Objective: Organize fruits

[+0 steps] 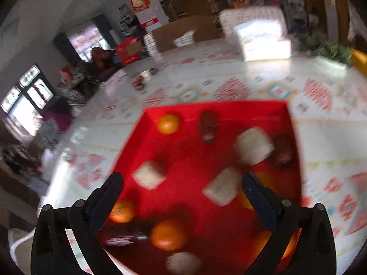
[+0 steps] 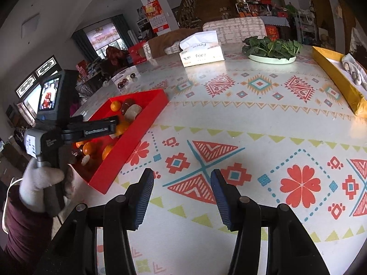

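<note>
A red tray (image 1: 195, 160) lies on the patterned table and holds several oranges (image 1: 168, 123), dark brown fruits (image 1: 208, 126) and pale wrapped pieces (image 1: 253, 145). The left wrist view is blurred by motion. My left gripper (image 1: 182, 183) hovers open over the tray with nothing between its pads. In the right wrist view the same tray (image 2: 128, 146) sits at the left, and a gloved hand (image 2: 39, 183) holds the left gripper (image 2: 112, 125) above it. My right gripper (image 2: 182, 175) stands open over bare tablecloth, to the right of the tray.
At the table's far side stand a tissue box (image 2: 201, 55) and a plate of leafy greens (image 2: 271, 50). A long yellow box (image 2: 337, 78) with a glove (image 2: 353, 71) on it runs along the right edge. Small dark round items (image 2: 125, 81) lie beyond the tray. Chairs stand behind.
</note>
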`<state>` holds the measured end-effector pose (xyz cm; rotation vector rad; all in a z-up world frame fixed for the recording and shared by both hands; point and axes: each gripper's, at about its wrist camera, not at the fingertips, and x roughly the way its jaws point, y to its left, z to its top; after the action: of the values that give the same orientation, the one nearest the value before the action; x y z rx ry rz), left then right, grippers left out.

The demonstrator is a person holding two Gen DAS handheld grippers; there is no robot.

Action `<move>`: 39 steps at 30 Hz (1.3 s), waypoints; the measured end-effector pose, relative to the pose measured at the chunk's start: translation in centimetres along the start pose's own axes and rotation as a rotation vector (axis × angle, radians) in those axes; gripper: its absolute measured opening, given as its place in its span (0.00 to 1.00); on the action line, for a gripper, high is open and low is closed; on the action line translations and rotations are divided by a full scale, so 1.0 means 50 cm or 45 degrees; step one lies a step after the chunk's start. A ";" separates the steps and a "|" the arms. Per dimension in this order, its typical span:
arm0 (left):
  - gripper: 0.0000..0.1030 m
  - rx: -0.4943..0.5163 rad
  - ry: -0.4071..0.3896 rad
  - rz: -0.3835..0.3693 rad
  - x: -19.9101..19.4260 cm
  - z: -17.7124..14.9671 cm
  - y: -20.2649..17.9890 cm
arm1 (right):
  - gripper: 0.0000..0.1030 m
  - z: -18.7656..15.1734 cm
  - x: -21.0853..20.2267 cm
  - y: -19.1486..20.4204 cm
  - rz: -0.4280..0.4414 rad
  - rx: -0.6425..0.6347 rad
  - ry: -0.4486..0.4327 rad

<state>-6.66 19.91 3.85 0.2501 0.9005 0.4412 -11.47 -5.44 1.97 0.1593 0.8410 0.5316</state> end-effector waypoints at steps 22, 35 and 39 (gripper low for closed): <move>1.00 0.007 0.020 0.040 0.002 -0.025 0.023 | 0.55 -0.006 0.006 0.020 0.004 -0.023 0.005; 1.00 -0.407 -0.442 0.022 -0.232 -0.126 0.194 | 0.57 -0.005 0.018 0.066 0.029 -0.099 0.023; 1.00 -0.466 -0.691 0.022 -0.329 -0.137 0.155 | 0.57 0.003 0.005 0.110 0.028 -0.186 0.000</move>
<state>-23.07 19.18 14.24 0.0343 0.2779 0.5123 -13.34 -0.55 3.77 0.0345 0.7977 0.6115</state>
